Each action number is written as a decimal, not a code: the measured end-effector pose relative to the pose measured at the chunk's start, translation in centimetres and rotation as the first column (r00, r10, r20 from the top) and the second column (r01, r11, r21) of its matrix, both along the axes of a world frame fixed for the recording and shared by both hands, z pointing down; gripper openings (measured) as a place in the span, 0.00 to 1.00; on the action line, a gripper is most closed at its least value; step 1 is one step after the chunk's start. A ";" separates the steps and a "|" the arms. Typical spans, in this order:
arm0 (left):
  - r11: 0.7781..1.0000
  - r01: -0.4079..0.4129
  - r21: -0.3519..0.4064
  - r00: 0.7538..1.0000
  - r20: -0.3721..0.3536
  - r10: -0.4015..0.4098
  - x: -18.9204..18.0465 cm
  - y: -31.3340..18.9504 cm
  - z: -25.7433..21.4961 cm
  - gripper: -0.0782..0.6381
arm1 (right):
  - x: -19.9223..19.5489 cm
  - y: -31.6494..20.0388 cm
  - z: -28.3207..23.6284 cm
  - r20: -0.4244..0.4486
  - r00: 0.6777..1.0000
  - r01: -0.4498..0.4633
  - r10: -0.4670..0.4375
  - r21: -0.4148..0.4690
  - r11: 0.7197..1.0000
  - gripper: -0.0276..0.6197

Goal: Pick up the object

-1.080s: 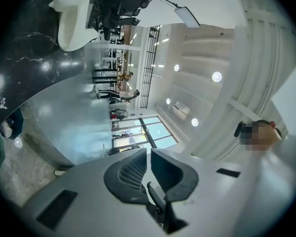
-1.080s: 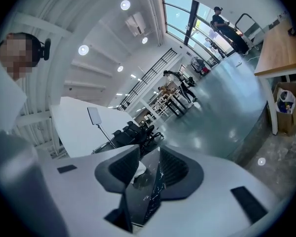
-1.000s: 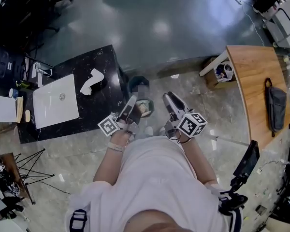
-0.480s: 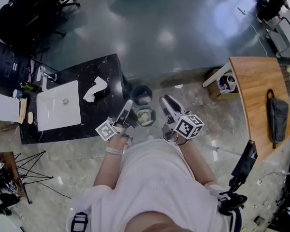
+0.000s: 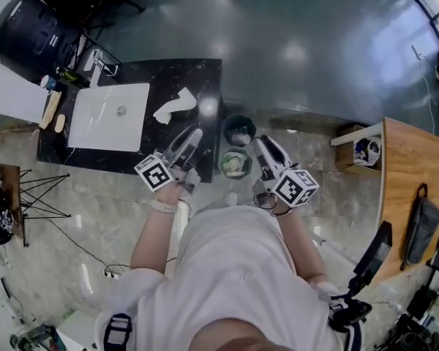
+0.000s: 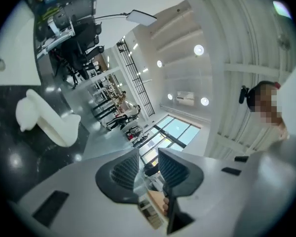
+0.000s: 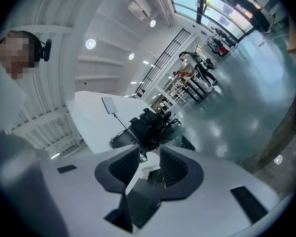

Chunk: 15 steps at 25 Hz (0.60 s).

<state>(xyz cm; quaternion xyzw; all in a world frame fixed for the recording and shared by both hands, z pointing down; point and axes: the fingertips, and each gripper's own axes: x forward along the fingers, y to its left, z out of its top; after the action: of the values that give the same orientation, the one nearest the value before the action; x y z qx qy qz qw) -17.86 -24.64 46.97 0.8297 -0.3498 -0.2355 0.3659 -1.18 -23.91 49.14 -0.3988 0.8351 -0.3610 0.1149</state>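
White curved object (image 5: 174, 106) lies on the black tabletop (image 5: 205, 79), right of the sink (image 5: 108, 115), untouched. The left gripper (image 5: 194, 133) hovers just on its near side. Its jaws have just been opening and now stand at a narrow gap with nothing between them. The right gripper (image 5: 259, 143) is likewise narrowly apart and empty. The left jaws probably need to widen further, then straddle the object's slimmer neck before closing.
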 end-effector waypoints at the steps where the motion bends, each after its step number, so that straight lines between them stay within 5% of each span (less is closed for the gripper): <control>1: 1.000 0.014 0.006 0.999 0.048 -0.014 -0.7 -0.3 0.1 0.26 | -0.6 -0.2 0.1 -0.001 1.000 0.020 -0.020 -0.002 1.000 0.26; 5: 0.997 0.060 0.051 0.968 0.241 -0.071 -3.5 -1.8 1.1 0.33 | -2.8 -0.8 0.5 -0.003 0.996 0.087 -0.087 -0.011 0.996 0.26; 10: 0.991 0.106 0.086 0.878 0.459 -0.134 -6.9 -3.2 2.6 0.38 | -4.7 -0.6 1.1 -0.005 0.987 0.158 -0.158 -0.034 0.987 0.26; 12: 0.991 0.112 0.077 0.827 0.546 -0.135 -8.1 -3.9 3.7 0.40 | -5.4 -0.3 1.6 -0.004 0.983 0.182 -0.183 -0.046 0.982 0.26; 15: 0.993 0.096 0.068 0.709 0.695 -0.116 -9.6 -4.9 5.4 0.44 | -6.5 0.0 2.1 0.000 0.977 0.211 -0.211 -0.060 0.976 0.26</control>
<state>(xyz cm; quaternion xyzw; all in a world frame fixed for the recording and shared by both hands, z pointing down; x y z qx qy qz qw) -27.42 -29.57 52.35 0.8404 -0.5058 0.0694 0.1817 -7.66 -23.90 51.28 -0.3121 0.8620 -0.3947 0.0615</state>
